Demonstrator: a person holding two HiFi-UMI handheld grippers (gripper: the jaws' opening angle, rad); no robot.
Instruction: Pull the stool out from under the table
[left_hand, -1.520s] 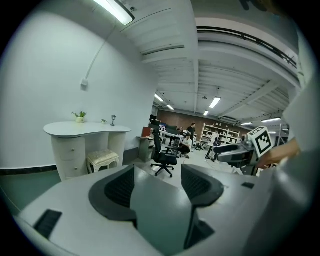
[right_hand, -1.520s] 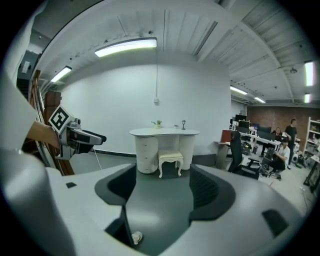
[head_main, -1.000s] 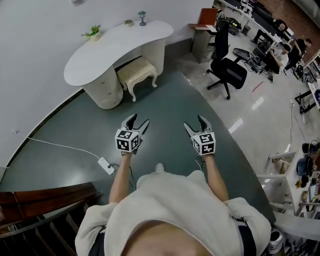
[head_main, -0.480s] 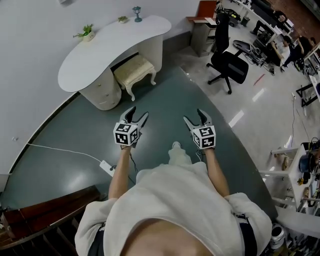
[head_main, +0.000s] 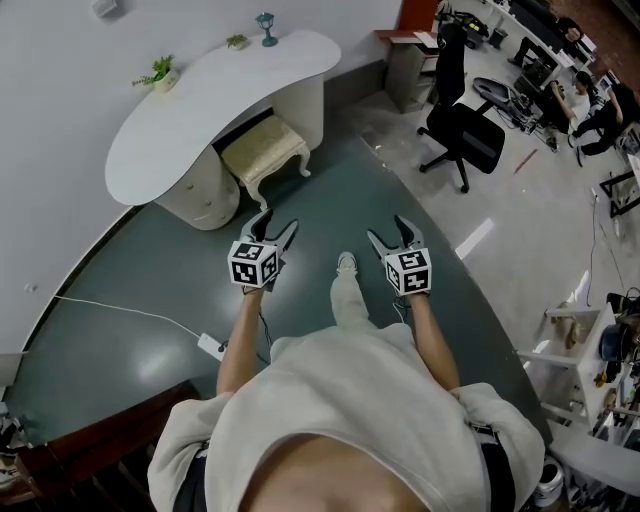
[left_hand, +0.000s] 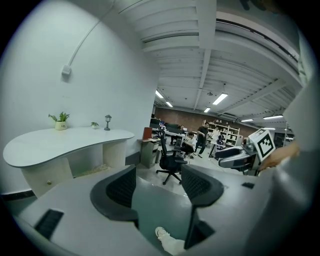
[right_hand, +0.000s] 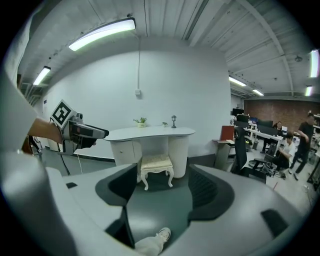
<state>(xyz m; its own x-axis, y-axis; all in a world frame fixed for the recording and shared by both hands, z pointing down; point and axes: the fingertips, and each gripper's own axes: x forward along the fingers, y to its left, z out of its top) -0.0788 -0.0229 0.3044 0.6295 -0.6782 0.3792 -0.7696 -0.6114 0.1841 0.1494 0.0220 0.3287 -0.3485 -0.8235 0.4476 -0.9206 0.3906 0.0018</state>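
The stool (head_main: 265, 150), cream-cushioned with curved white legs, stands on the dark green floor (head_main: 330, 200) in the knee gap of the white curved bench (head_main: 200, 100), between the bench's two rounded pedestals. Its back half sits under the bench top and its front edge pokes out into the room. The bench is set against the white wall. A small potted plant (head_main: 158, 72) and a little lamp (head_main: 266, 24) stand along its back edge, the lamp nearer the right end.

The person stands on the green floor well apart from the stool, facing it, with one white shoe (head_main: 346, 264) stepped forward. Both arms are held out in front. The left gripper (head_main: 275, 225) has its jaws spread with nothing between the pads. The right gripper (head_main: 390, 232) is also wide apart and empty, and the stool shows far off through its gap. Neither gripper touches anything.

A white power strip (head_main: 211, 347) lies on the floor behind the left arm, and its cable runs off toward the wall. A black office chair (head_main: 462, 125) stands on the pale tiles to the right of the bench.
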